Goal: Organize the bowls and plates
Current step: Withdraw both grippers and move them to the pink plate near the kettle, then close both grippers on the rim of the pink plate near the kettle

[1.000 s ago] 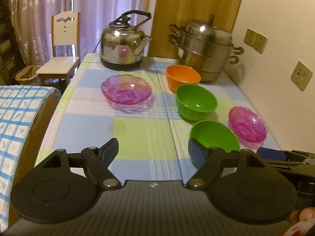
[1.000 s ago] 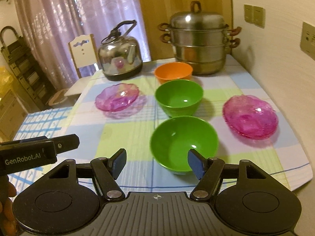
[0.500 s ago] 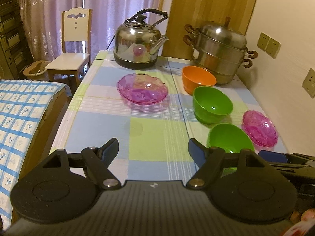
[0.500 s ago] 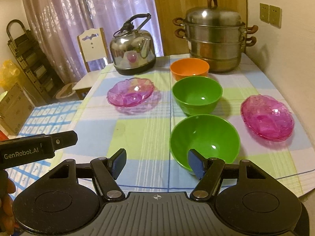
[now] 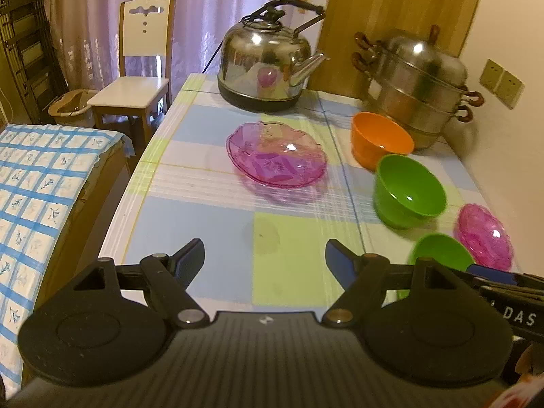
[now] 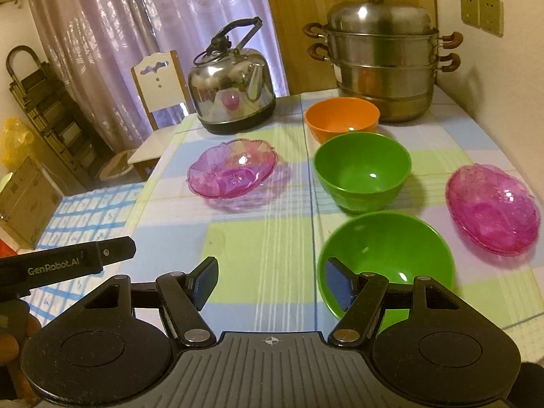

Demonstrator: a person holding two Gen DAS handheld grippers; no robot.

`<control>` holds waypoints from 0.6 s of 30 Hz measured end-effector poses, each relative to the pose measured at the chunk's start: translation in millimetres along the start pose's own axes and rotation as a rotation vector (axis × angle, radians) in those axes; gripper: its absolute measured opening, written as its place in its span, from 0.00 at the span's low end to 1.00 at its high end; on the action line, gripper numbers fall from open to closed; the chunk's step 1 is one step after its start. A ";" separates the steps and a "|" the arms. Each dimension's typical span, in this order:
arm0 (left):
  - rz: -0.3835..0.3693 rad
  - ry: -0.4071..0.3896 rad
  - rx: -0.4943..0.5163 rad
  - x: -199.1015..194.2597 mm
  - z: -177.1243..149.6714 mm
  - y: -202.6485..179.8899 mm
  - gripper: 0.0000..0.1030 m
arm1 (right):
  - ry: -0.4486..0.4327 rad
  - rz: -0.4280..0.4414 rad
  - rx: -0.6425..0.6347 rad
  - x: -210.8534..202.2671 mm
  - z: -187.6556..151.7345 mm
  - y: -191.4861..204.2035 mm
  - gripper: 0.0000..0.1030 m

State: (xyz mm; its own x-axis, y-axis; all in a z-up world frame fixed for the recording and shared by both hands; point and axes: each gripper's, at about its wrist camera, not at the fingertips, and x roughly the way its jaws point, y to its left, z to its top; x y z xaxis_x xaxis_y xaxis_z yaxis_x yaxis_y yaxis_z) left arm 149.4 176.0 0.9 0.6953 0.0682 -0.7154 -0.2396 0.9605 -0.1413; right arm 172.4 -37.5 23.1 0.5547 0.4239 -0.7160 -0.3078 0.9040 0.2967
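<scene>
On the checked tablecloth stand an orange bowl (image 6: 342,118), a green bowl (image 6: 362,170) in front of it and a second green bowl (image 6: 391,255) nearest me. A pink glass plate (image 6: 233,172) lies left of them, and another pink plate (image 6: 493,209) at the right. My right gripper (image 6: 272,282) is open and empty above the table's near edge, its right finger in front of the near green bowl's rim. My left gripper (image 5: 265,258) is open and empty over the bare cloth, short of the pink plate (image 5: 277,158). The green bowl (image 5: 409,195) and orange bowl (image 5: 380,139) lie to its right.
A steel kettle (image 5: 268,57) and a stacked steamer pot (image 6: 384,57) stand at the table's far end. The wall with sockets (image 5: 503,83) runs along the right. A white chair (image 5: 139,68) and a blue-checked surface (image 5: 37,176) lie left of the table.
Both grippers have shifted left and a little down along the table's near edge, so the bowls and plates have slid right in both views. Both stay open.
</scene>
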 end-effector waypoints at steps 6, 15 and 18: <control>0.014 0.006 -0.006 40.2 21.2 12.9 0.74 | 0.001 0.001 0.008 41.4 21.0 1.2 0.67; 0.036 -0.016 -0.026 105.6 55.3 25.4 0.74 | -0.010 0.000 0.040 112.8 49.6 -5.0 0.67; 0.040 -0.030 -0.040 128.8 65.2 28.6 0.73 | -0.009 -0.009 0.042 137.9 58.6 -7.4 0.67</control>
State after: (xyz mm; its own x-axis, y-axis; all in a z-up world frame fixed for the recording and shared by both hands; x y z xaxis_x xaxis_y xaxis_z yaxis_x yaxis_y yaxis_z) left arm 276.3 229.9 -50.7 0.7044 0.1153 -0.7003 -0.2943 0.9453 -0.1404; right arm 296.4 17.6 -40.8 0.5640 0.4164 -0.7131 -0.2702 0.9091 0.3171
